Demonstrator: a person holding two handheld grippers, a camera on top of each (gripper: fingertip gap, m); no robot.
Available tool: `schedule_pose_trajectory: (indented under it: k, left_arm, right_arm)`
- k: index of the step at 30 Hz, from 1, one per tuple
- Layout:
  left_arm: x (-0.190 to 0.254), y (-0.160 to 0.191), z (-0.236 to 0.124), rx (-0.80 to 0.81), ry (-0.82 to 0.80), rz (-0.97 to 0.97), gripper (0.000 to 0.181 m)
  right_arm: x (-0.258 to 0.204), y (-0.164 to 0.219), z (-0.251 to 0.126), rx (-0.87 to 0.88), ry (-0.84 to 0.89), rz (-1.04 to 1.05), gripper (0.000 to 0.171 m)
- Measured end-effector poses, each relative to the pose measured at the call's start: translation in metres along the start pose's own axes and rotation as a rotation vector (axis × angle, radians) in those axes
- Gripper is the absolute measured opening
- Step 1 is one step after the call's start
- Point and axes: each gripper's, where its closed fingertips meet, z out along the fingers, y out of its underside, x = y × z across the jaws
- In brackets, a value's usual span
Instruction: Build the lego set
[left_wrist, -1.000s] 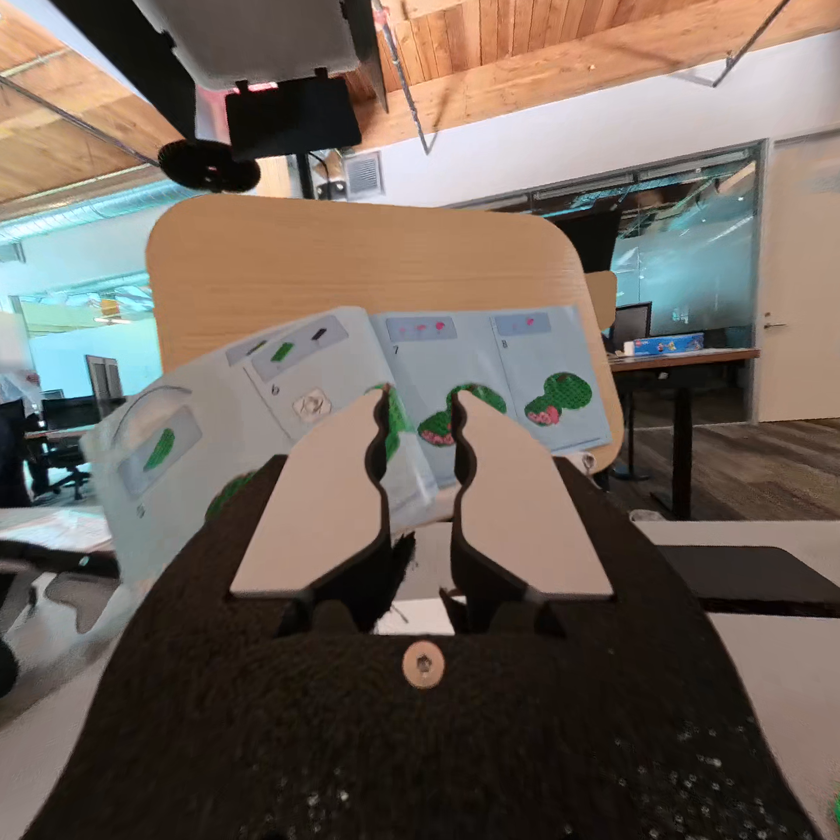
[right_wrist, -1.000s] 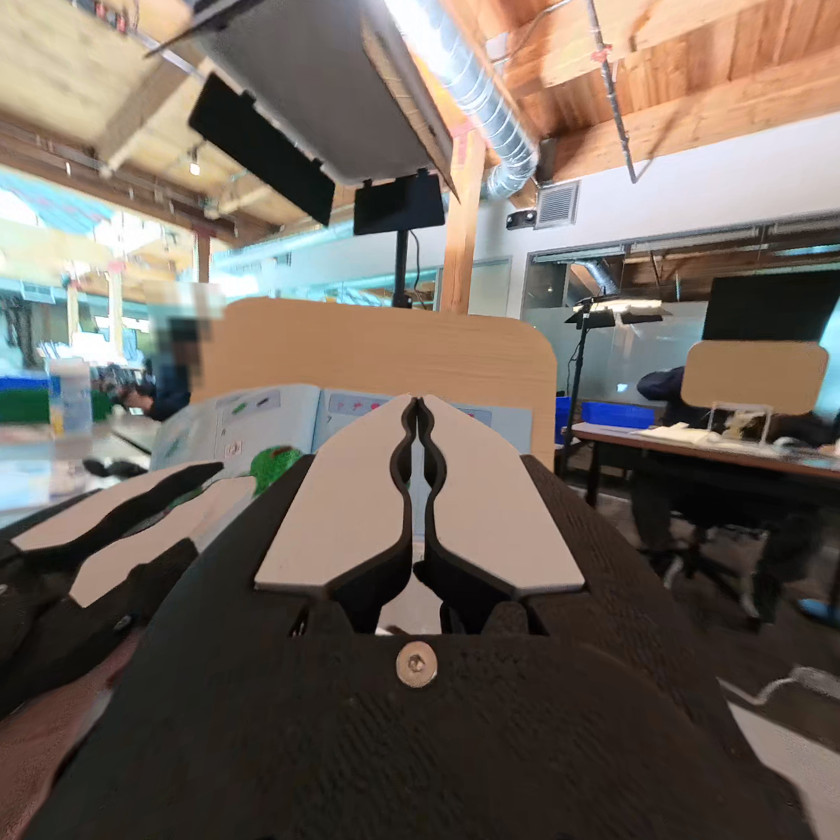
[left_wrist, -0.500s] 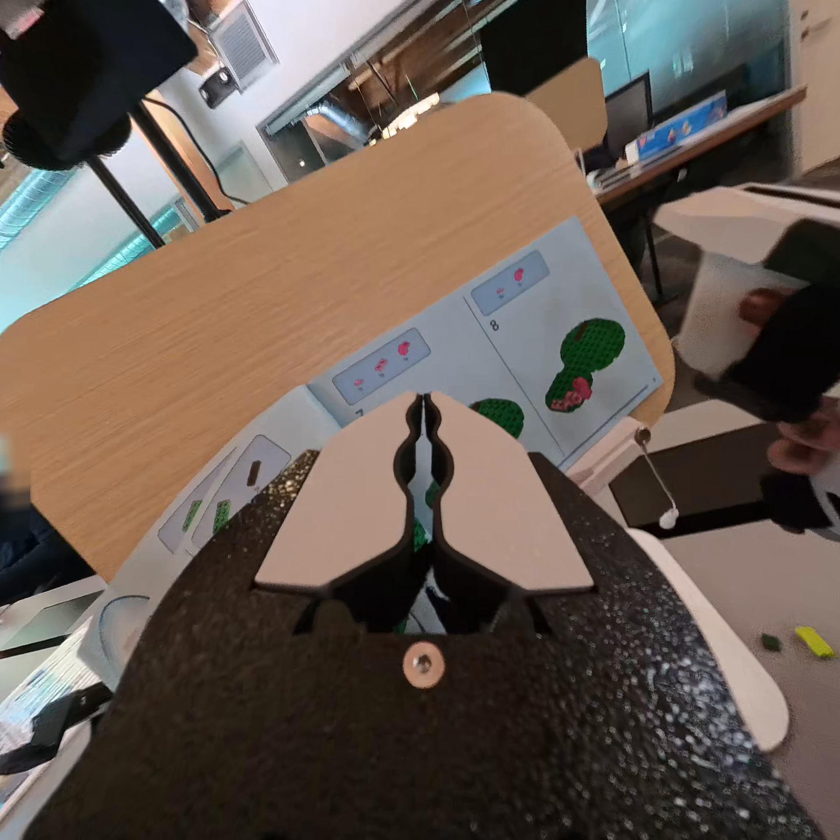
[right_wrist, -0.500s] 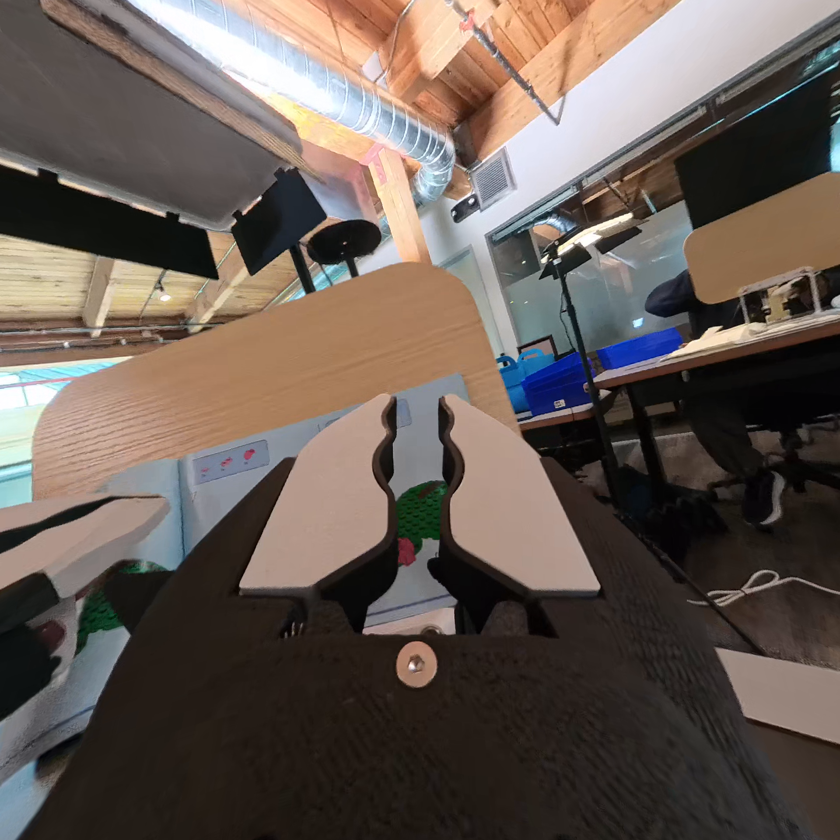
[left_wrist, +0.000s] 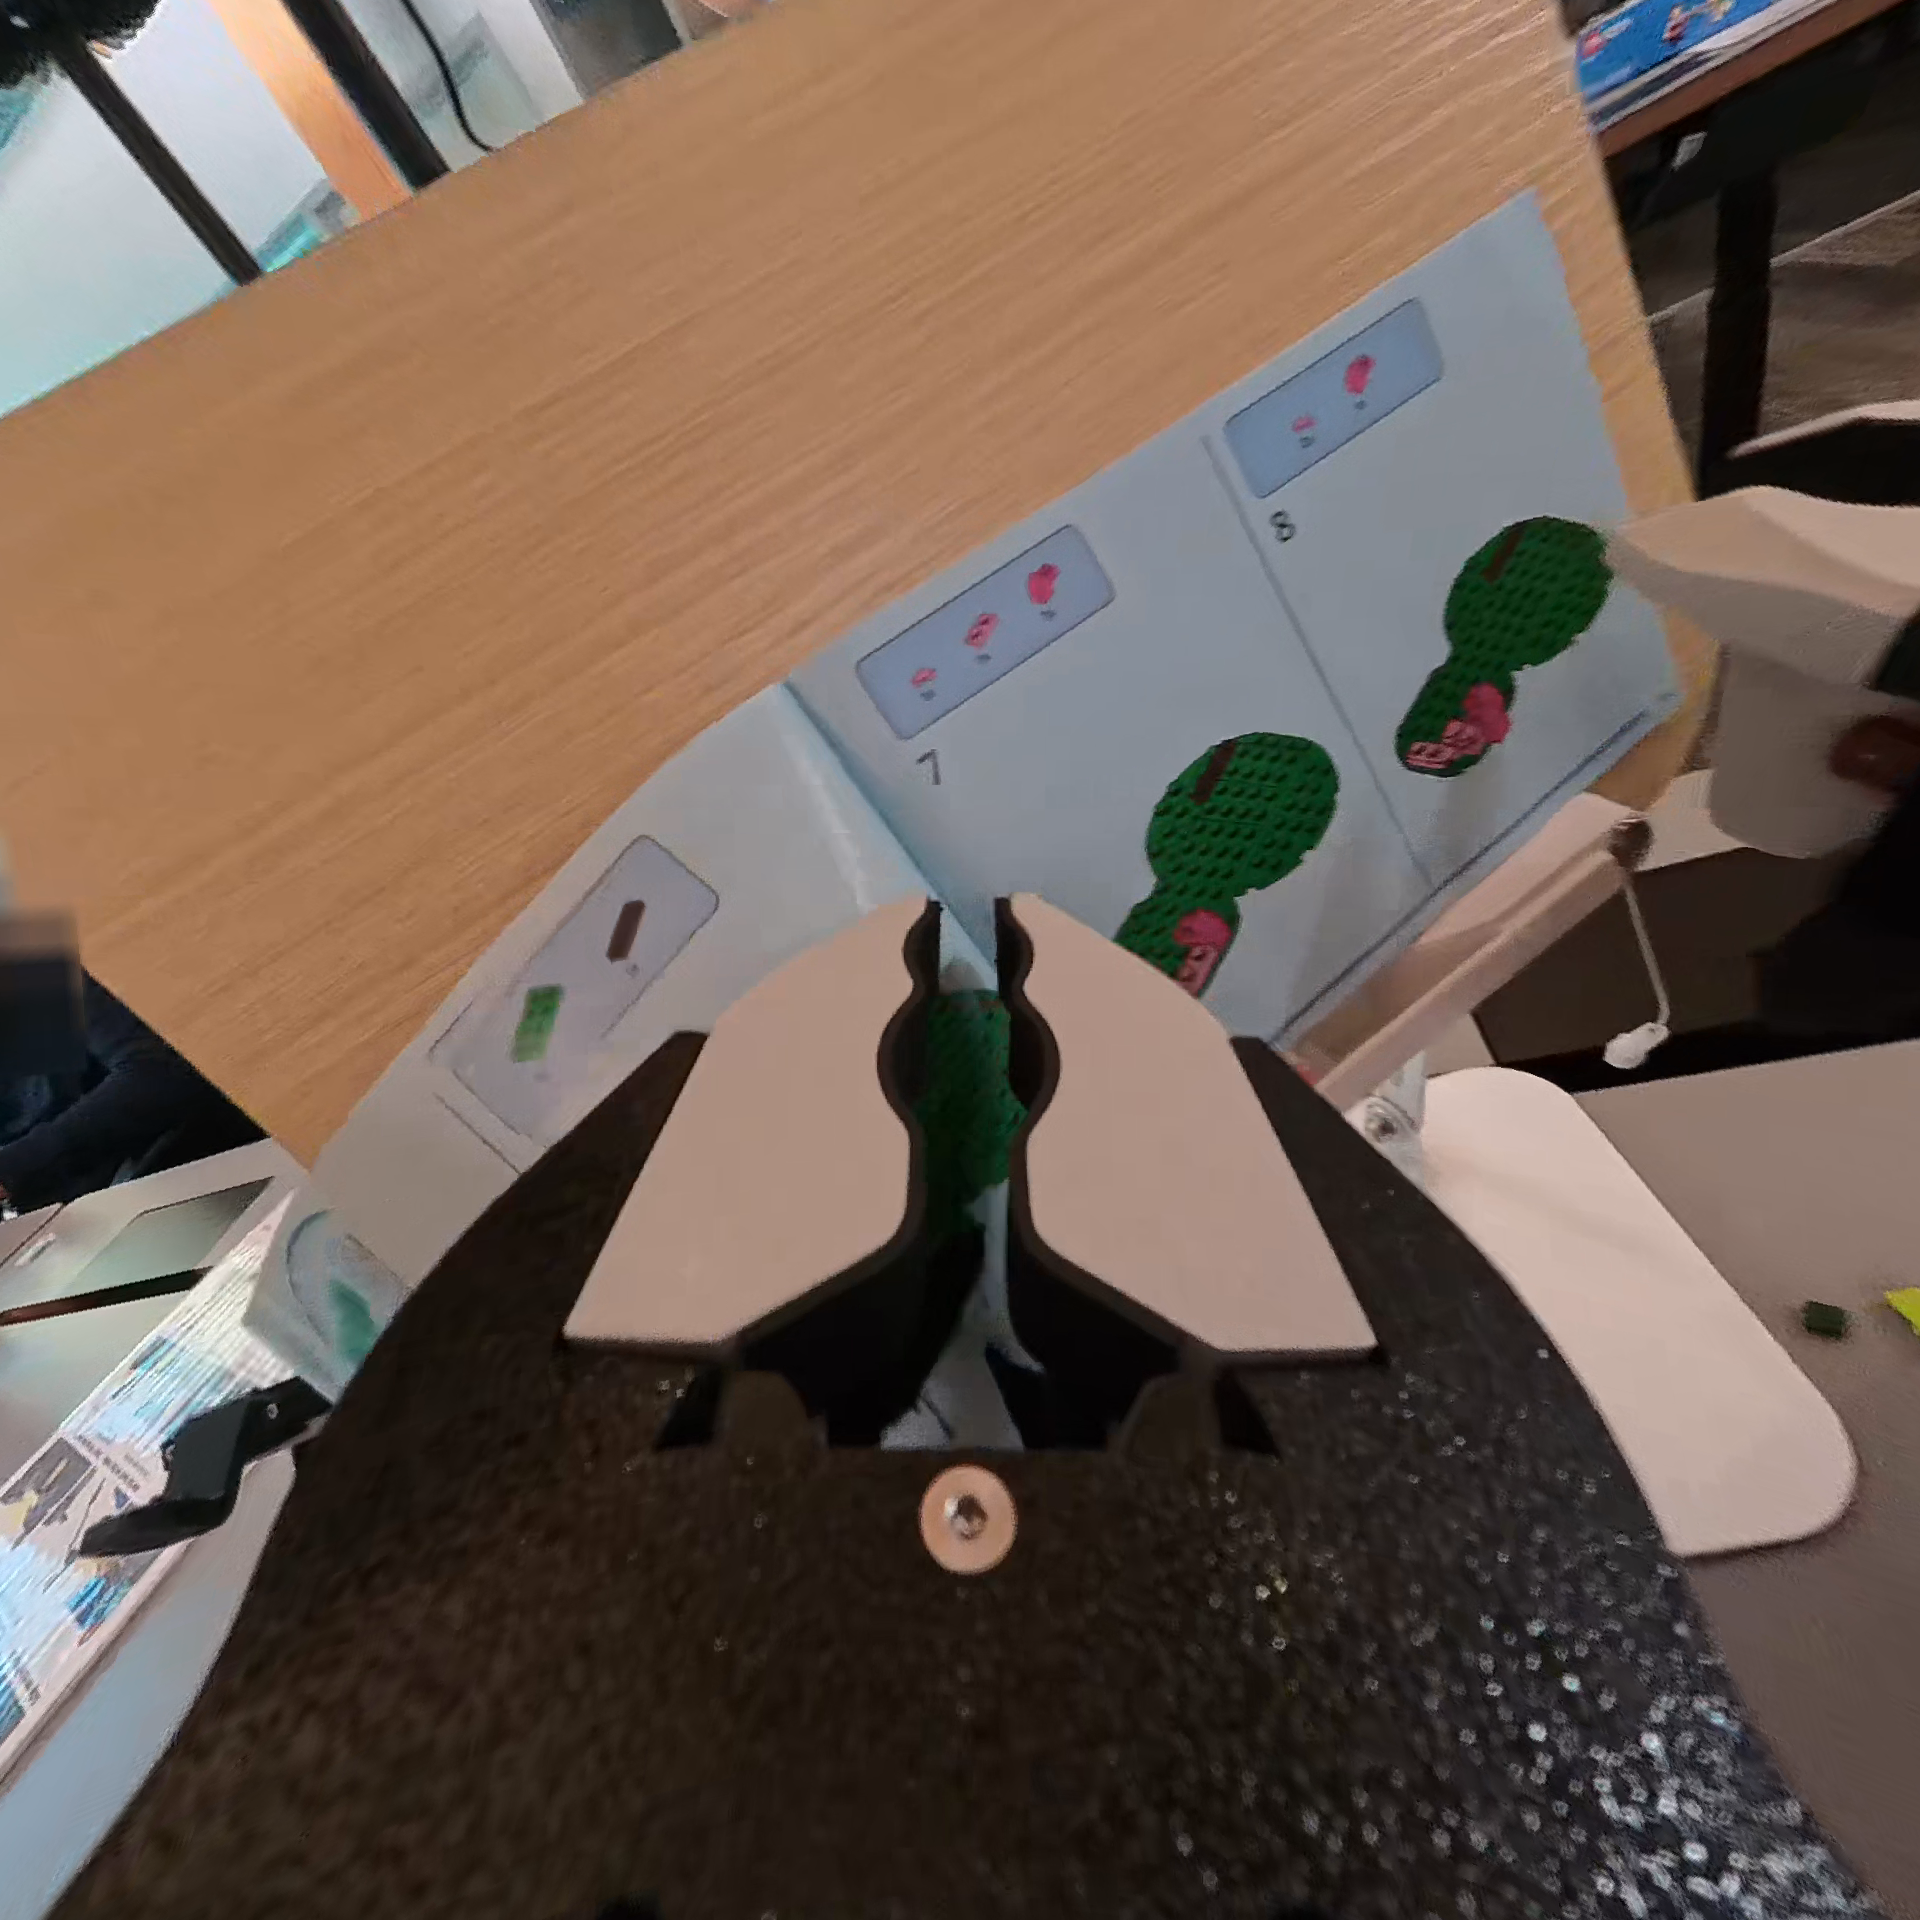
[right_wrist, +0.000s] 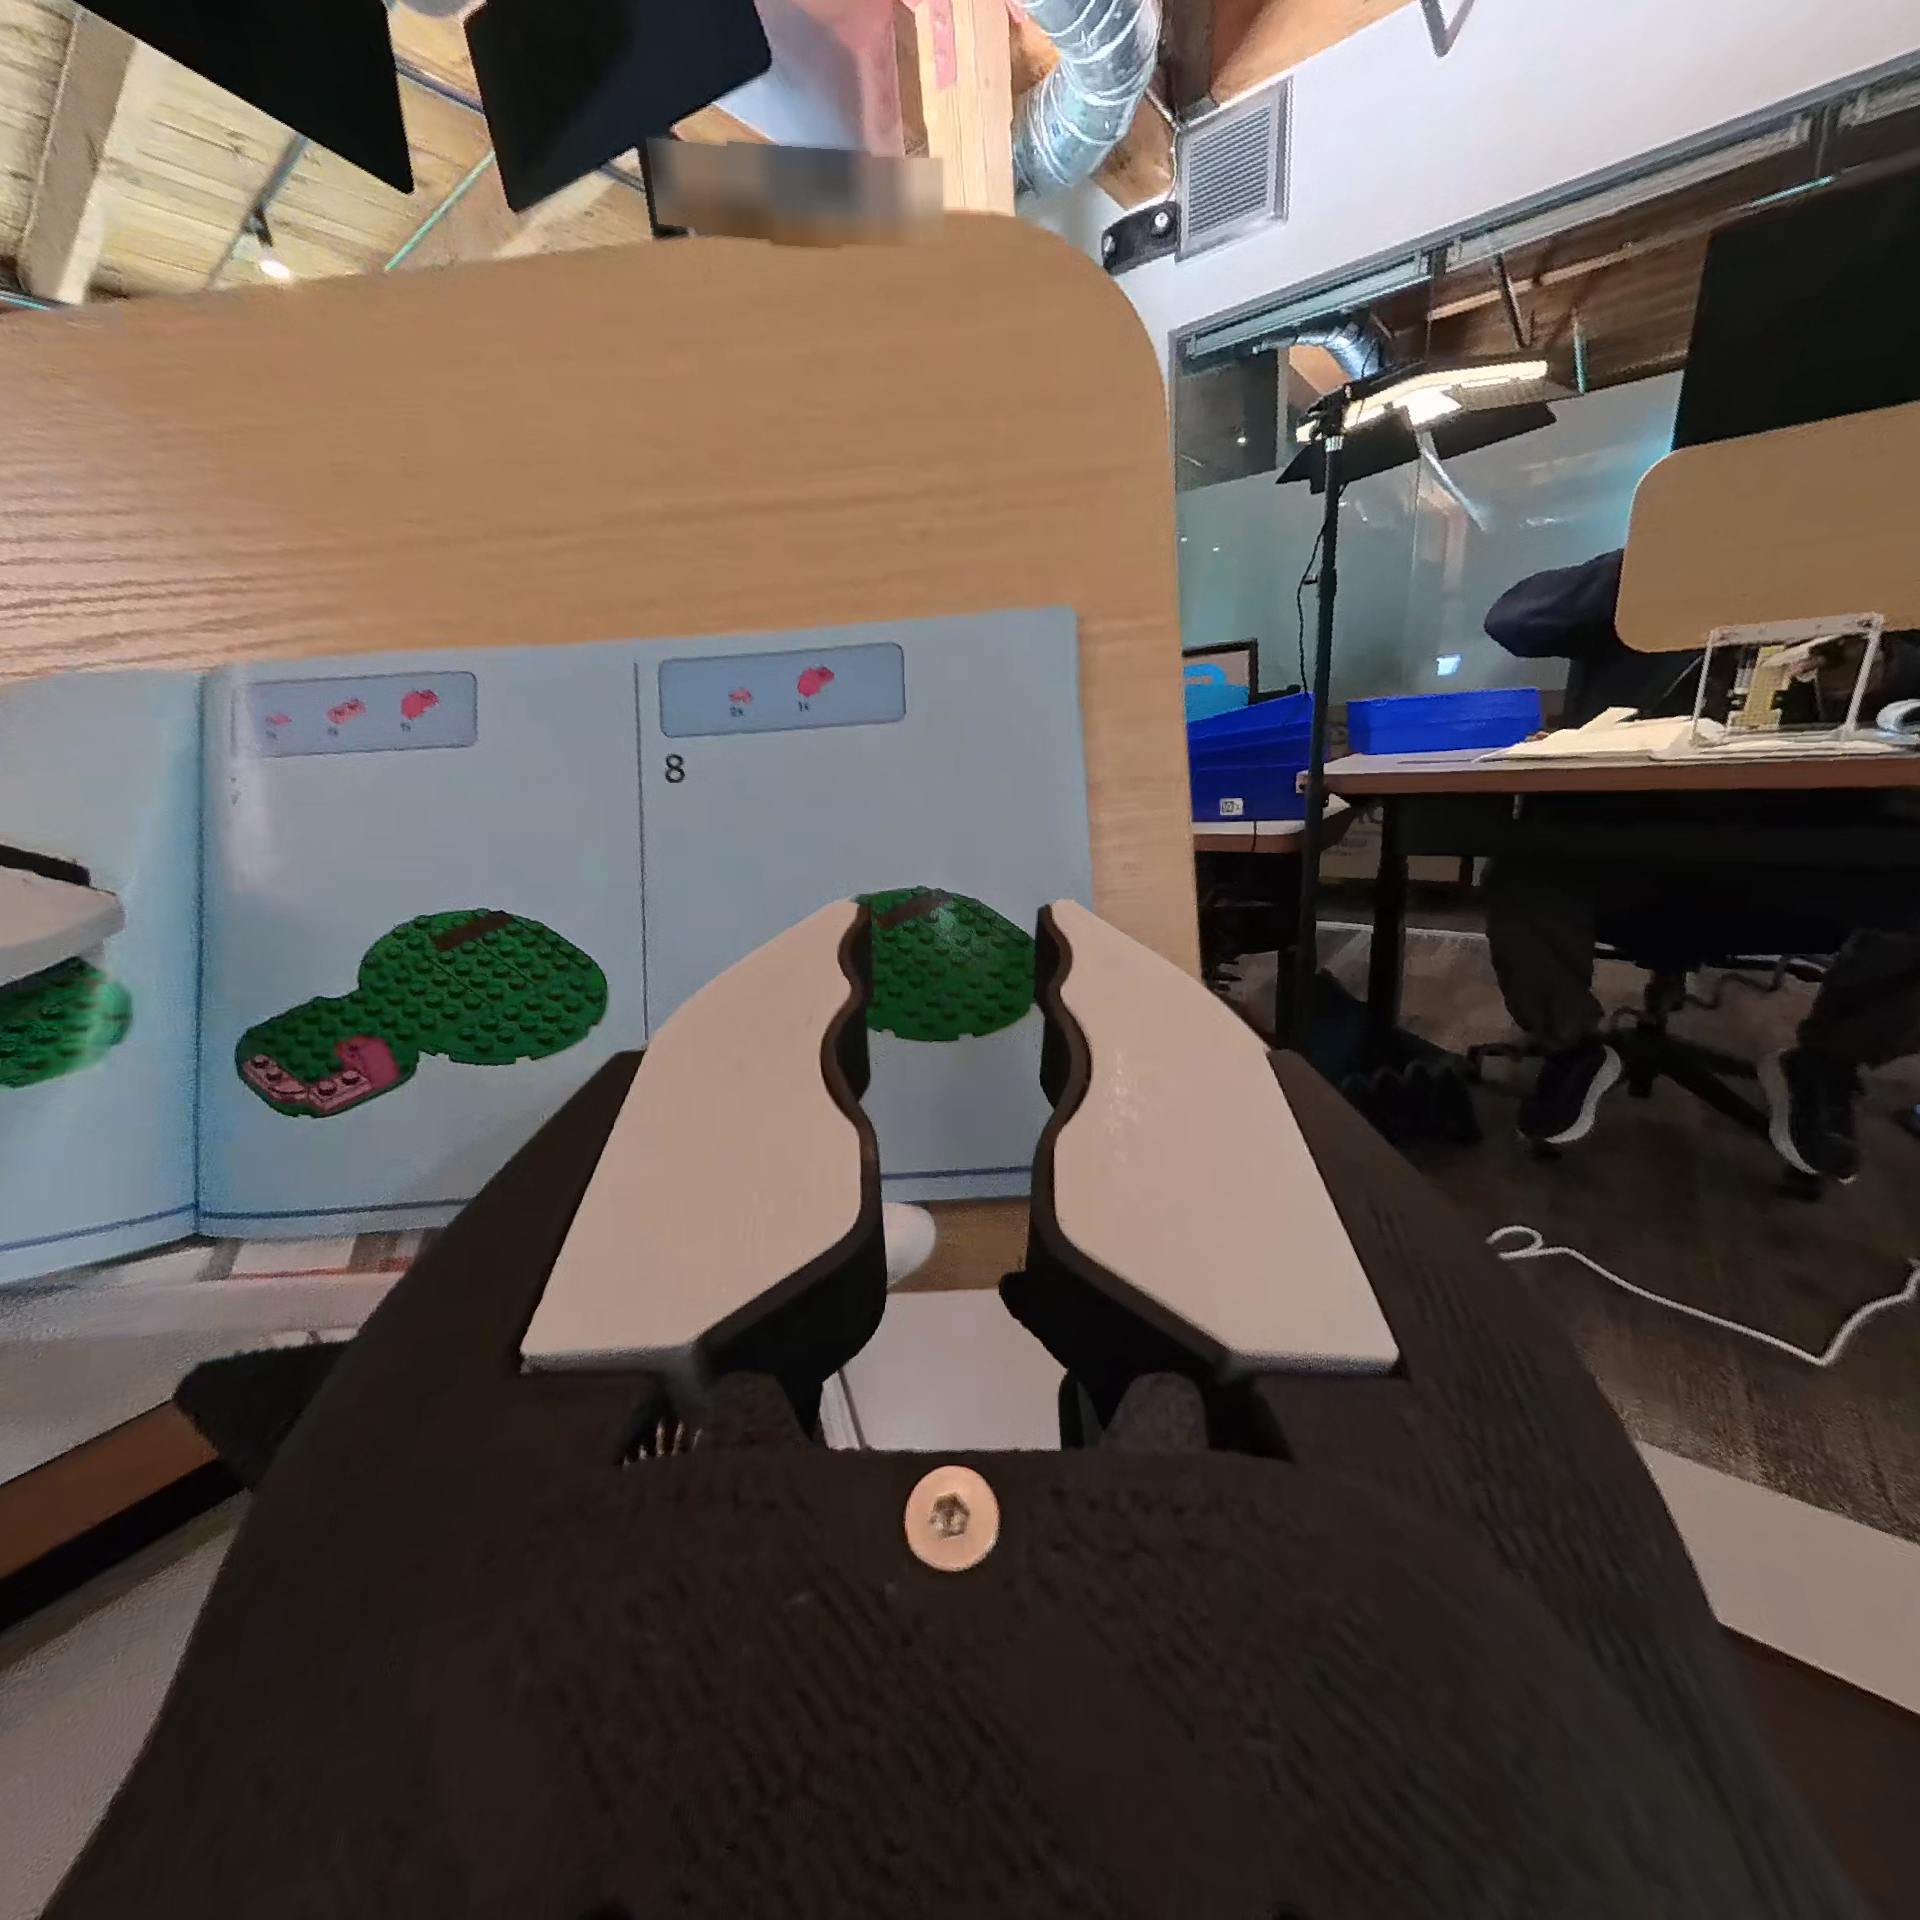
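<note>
The open instruction booklet (left_wrist: 1039, 727) leans on a wooden board (left_wrist: 623, 416); its pages picture green plates with pink pieces. My left gripper (left_wrist: 967, 912) is close in front of the booklet's fold. Its jaws stand a narrow gap apart, with the bowed left page showing between them; I cannot tell if they touch it. My right gripper (right_wrist: 945, 914) is open and empty in front of the booklet's right page (right_wrist: 862, 831). Its white finger also shows at the right of the left wrist view (left_wrist: 1766, 592). A finger of the left gripper shows at the left edge of the right wrist view (right_wrist: 42, 914).
A white stand base (left_wrist: 1662, 1299) lies under the board. A small dark green piece (left_wrist: 1825, 1348) and a yellow-green one (left_wrist: 1901, 1304) lie on the grey table. A printed box (left_wrist: 73, 1507) lies at the left. A seated person (right_wrist: 1558, 675) and blue bins (right_wrist: 1434, 717) are behind.
Both grippers tipped down and moved closer to the booklet. The right gripper went from shut to wide open. The left gripper shut, then parted slightly.
</note>
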Motion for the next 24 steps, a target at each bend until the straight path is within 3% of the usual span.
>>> schedule_pose_trajectory:
  k: [5,12,24]
  left_arm:
    - [-0.014,0.007,0.01,0.018,-0.085,0.023,0.003]
    - [-0.016,0.012,0.015,0.027,-0.101,0.024,0.001]
    - [-0.016,0.012,0.017,0.032,-0.112,0.038,0.0]
  right_arm:
    - [-0.002,0.022,0.004,-0.083,-0.082,0.05,0.025]
    - [0.013,0.039,0.004,-0.108,-0.008,0.069,0.036]
    - [0.014,0.053,-0.003,-0.18,0.017,0.016,0.03]
